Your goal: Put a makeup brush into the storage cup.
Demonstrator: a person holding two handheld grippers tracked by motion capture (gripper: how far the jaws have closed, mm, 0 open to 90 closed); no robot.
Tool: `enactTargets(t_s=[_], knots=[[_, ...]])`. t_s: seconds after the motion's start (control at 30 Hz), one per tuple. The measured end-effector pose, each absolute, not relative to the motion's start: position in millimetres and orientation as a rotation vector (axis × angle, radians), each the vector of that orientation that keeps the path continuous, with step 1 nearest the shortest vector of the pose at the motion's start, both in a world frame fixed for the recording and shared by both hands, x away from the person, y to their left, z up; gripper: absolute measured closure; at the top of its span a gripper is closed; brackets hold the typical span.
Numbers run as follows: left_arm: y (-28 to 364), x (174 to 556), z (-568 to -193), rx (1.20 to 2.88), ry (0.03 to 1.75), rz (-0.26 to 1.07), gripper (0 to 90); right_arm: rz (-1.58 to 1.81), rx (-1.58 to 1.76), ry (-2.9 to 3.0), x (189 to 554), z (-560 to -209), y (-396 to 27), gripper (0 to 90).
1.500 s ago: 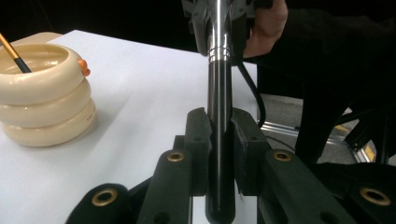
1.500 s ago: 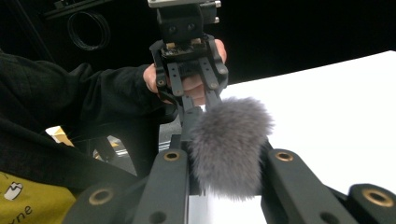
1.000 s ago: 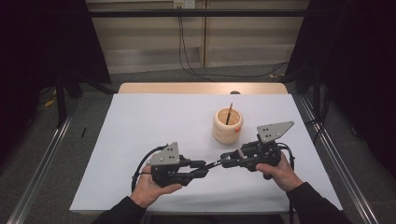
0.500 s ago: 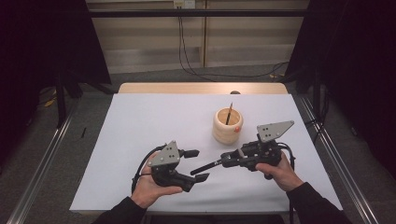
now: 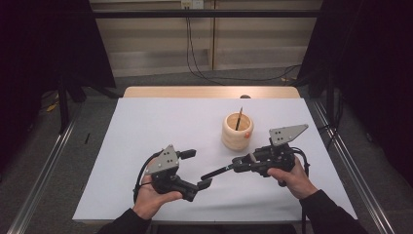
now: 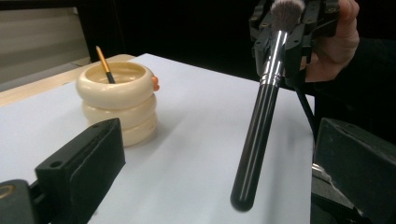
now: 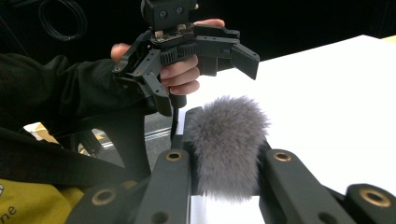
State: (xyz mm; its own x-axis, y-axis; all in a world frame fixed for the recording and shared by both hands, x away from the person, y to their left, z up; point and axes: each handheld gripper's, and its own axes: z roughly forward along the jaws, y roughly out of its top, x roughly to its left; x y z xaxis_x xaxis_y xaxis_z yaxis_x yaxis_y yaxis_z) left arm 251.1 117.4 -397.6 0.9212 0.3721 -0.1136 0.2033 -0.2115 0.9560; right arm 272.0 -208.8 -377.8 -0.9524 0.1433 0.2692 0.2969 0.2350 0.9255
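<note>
My right gripper (image 5: pixel 239 164) is shut on a makeup brush (image 5: pixel 217 171) near its silver ferrule. The brush's grey bristles (image 7: pixel 229 140) bulge between that gripper's jaws. Its black handle (image 6: pixel 256 140) slants down over the white table toward my left gripper (image 5: pixel 197 169). The left jaws have just been opening and now stand wide apart. The handle's end hangs between them, untouched. A cream ringed holder (image 5: pixel 237 131) stands behind the grippers with a thin orange-handled brush (image 6: pixel 103 64) leaning in it.
White paper covers the table (image 5: pixel 160 126), with bare wood along its far edge. Metal rails run along both sides on the floor. A cable trails from each gripper. A small orange knob (image 6: pixel 155 83) sticks out of the holder's side.
The left gripper's jaws have opened wide and let go of the brush handle, which they gripped a second ago. The right gripper holds the brush in the same place.
</note>
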Motion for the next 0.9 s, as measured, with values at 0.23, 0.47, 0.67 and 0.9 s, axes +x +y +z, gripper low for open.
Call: enactTargets(t_s=[0.23,0.47,0.67,0.9], knots=[[136,247,-404,1.786,0.472,0.226,1.9,-1.807,-0.451,-2.389,273,-372,-211,78.5],[141,248,-411,1.791,0.489,0.233,2.4,-1.745,-0.483,-2.431,275,-369,-211,78.5],[140,247,-412,1.81,0.475,0.228,2.4,-1.682,-0.502,-2.475,279,-365,-208,78.5],[139,248,-413,1.806,0.476,0.203,2.4,-1.587,-0.537,-2.53,283,-361,-204,78.5]])
